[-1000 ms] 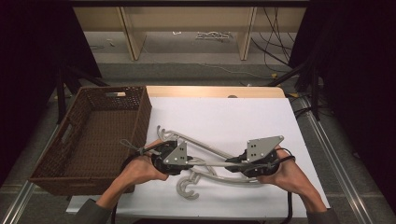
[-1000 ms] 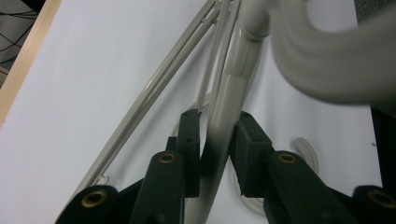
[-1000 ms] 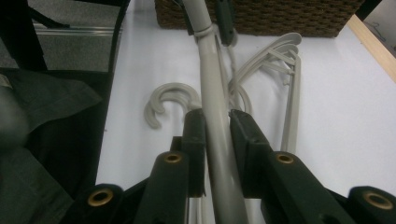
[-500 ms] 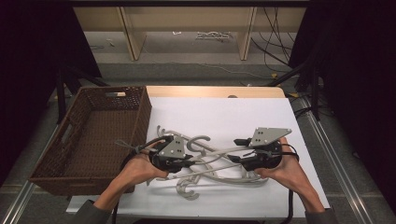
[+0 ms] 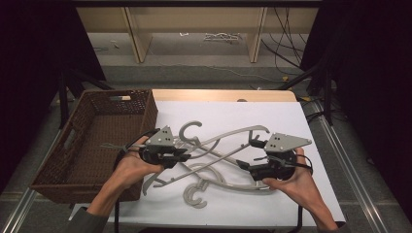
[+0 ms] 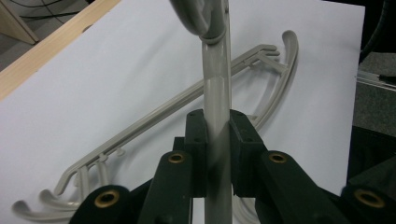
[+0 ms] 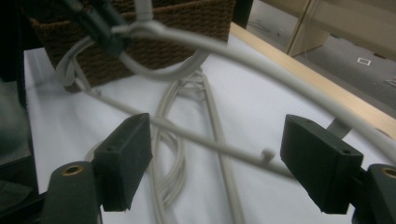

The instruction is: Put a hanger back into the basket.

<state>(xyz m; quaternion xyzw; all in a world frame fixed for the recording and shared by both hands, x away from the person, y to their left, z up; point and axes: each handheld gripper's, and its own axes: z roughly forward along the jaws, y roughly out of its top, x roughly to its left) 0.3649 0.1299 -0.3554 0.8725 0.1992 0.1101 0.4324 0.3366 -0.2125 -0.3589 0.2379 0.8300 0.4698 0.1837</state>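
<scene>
Several grey plastic hangers (image 5: 214, 182) lie tangled on the white table (image 5: 291, 121). My left gripper (image 5: 182, 156) is shut on the neck of one hanger (image 5: 228, 136), which is lifted at that end with its hook (image 5: 189, 133) pointing away from me. The left gripper view has the pads clamped on that neck (image 6: 217, 116), above a second hanger (image 6: 187, 102) on the table. My right gripper (image 5: 250, 155) is open, its jaws having just been opening. Between its fingertips (image 7: 224, 158) a thin hanger bar (image 7: 205, 142) crosses farther off, and the pads do not touch it.
A brown wicker basket (image 5: 145, 111) stands at the table's left edge, close behind my left hand, and shows again (image 7: 187, 18) at the top of the right gripper view. A wooden strip (image 5: 218, 94) runs along the table's far edge. Wooden shelving (image 5: 194, 29) stands beyond.
The right gripper has opened and let go of the hanger. The left gripper has moved a little left and up, raising its end of the held hanger.
</scene>
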